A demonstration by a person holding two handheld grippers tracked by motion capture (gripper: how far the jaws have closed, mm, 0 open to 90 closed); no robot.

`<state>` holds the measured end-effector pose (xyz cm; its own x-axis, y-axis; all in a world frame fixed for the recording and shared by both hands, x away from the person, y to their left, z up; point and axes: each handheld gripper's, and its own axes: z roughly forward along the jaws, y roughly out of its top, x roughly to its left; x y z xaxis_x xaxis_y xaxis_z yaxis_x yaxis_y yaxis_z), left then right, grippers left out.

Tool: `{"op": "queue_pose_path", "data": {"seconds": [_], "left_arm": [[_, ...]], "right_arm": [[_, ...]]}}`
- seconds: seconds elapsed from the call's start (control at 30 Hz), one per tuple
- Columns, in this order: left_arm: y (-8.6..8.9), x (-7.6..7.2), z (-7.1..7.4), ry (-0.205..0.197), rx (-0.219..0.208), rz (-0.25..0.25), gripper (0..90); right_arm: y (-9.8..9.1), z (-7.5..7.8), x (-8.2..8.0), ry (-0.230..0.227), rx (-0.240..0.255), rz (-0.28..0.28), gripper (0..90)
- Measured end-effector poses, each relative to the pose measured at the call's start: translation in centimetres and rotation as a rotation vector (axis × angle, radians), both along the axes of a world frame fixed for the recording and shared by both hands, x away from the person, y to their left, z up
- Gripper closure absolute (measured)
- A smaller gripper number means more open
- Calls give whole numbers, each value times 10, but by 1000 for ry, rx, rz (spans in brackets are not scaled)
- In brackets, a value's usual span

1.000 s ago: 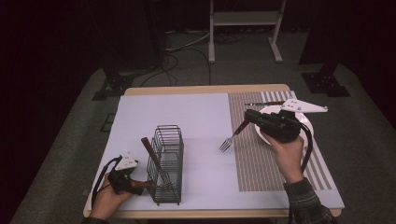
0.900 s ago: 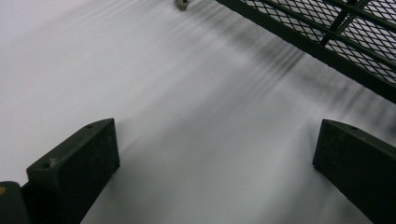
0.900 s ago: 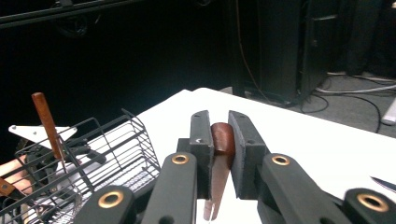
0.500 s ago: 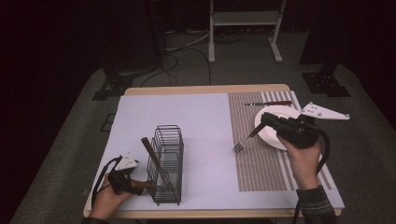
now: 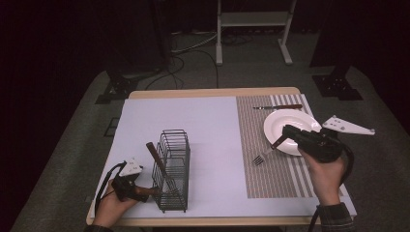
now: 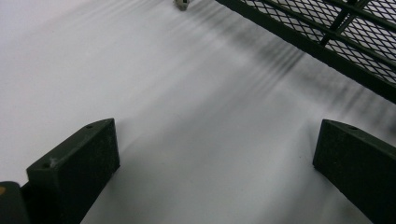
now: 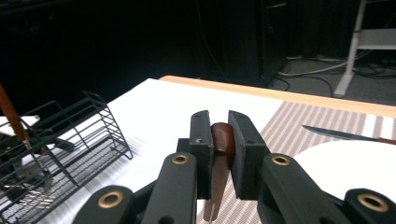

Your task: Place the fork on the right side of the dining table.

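The right claw [image 5: 285, 137] is clamped on the brown wooden handle of a fork [image 5: 265, 153], whose tines touch down on the striped placemat [image 5: 270, 179] just beside the white plate [image 5: 288, 126]. A knife [image 5: 278, 107] lies beyond the plate. The left claw [image 6: 215, 168] rests spread wide and empty on the white sheet over the worktop [image 5: 212, 92], next to a black wire cutlery basket [image 5: 172, 169] holding a wooden-handled utensil [image 5: 155, 157]. No readable writing shows anywhere.
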<state>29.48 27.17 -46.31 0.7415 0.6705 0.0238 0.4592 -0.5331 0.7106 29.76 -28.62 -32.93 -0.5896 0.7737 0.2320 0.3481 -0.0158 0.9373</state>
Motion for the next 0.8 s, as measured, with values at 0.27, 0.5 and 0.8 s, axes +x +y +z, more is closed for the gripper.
{"op": "queue_pose_path", "data": {"seconds": [0.27, 0.5, 0.8], "left_arm": [[0, 0, 0, 0, 1, 0, 0], [0, 0, 0, 0, 0, 0, 0], [0, 0, 0, 0, 1, 0, 0]], "right_arm": [[-19, -6, -6, 14, 4, -55, 802], [-33, -14, -7, 28, 7, -99, 802], [-38, -18, -9, 37, 1, -118, 795]]}}
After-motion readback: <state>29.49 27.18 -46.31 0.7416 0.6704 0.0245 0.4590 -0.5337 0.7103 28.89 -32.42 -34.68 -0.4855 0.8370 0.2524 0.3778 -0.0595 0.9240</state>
